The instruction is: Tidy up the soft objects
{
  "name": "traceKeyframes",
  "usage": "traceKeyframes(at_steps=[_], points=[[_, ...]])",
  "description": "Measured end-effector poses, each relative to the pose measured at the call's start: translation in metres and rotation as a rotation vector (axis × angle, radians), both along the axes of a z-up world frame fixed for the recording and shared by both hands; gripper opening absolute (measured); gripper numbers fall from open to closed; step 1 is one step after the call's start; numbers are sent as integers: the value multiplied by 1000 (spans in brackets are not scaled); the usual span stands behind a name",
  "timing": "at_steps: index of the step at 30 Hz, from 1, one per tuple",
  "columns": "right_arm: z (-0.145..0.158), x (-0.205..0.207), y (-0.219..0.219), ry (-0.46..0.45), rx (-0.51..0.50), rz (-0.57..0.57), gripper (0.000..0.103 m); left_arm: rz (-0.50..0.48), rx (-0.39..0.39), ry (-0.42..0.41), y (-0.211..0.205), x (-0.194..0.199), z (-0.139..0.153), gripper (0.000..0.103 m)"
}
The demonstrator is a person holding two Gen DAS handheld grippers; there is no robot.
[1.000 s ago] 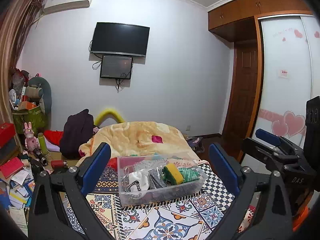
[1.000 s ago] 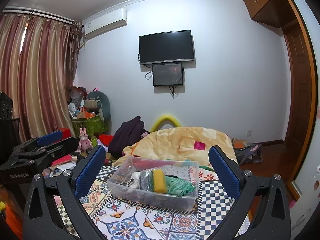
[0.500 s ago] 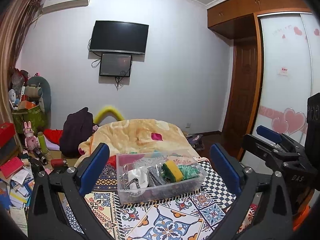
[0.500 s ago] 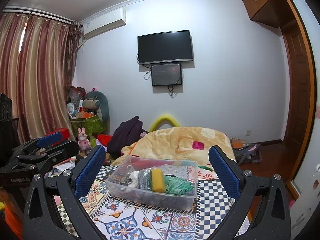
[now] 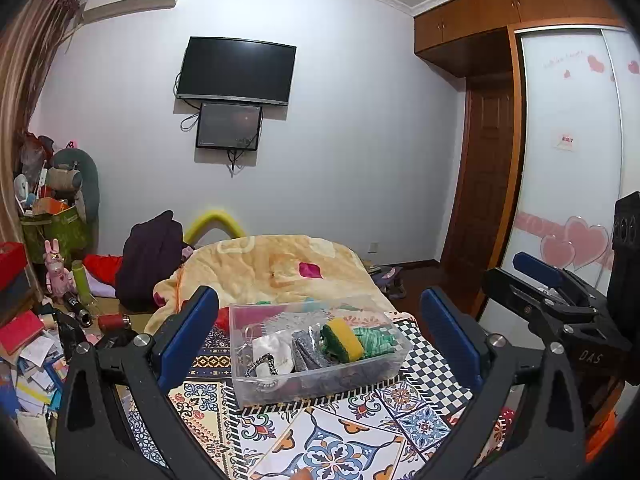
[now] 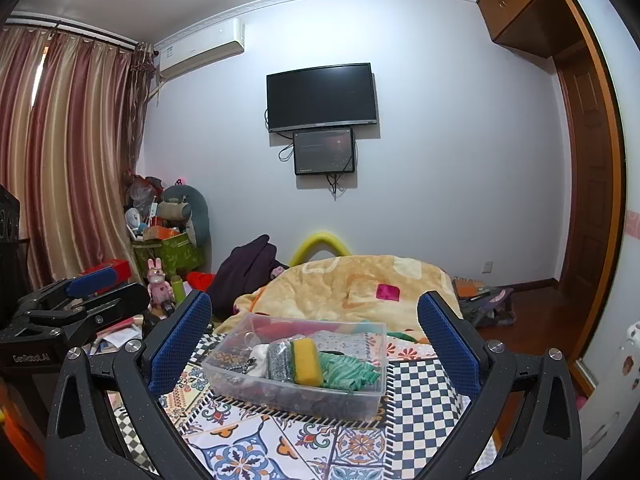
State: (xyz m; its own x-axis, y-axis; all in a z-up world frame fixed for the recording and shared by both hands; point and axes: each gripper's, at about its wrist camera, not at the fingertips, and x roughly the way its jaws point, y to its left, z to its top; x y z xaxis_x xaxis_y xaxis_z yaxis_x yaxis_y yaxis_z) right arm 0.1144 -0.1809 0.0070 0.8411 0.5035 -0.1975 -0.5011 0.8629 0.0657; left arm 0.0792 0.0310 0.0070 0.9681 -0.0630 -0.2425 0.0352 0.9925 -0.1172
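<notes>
- The left gripper [image 5: 318, 332] is held above the patterned cloth [image 5: 344, 440], its blue-padded fingers [image 5: 188, 336] spread wide apart with nothing between them.
- The right gripper [image 6: 314, 340] is likewise splayed wide and empty, hanging over the near edge of the same cloth [image 6: 248, 440].
- Each tool shows in the other's view: the right one at the far right edge of the left camera [image 5: 560, 304], the left one at the left edge of the right camera [image 6: 76, 304].
- A clear plastic bin [image 5: 280, 384] sits on the cloth, just beyond both pairs of fingers and touched by neither.
- Inside the bin lie a yellow-and-green sponge [image 5: 340, 338], a green knitted cloth [image 5: 376, 340] to its right, a grey fabric piece [image 5: 306, 350] to its left and a white cloth [image 5: 274, 350] further left.
- Behind the bin is a heaped yellow blanket [image 5: 280, 268]; a dark TV [image 5: 236, 70] hangs on the far wall.
</notes>
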Motion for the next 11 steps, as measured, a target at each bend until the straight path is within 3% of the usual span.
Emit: traceKeyframes(at_steps=[11], points=[[1,-3,1,-3,-13,5,103,7,0,2,-1,0,-1,102]])
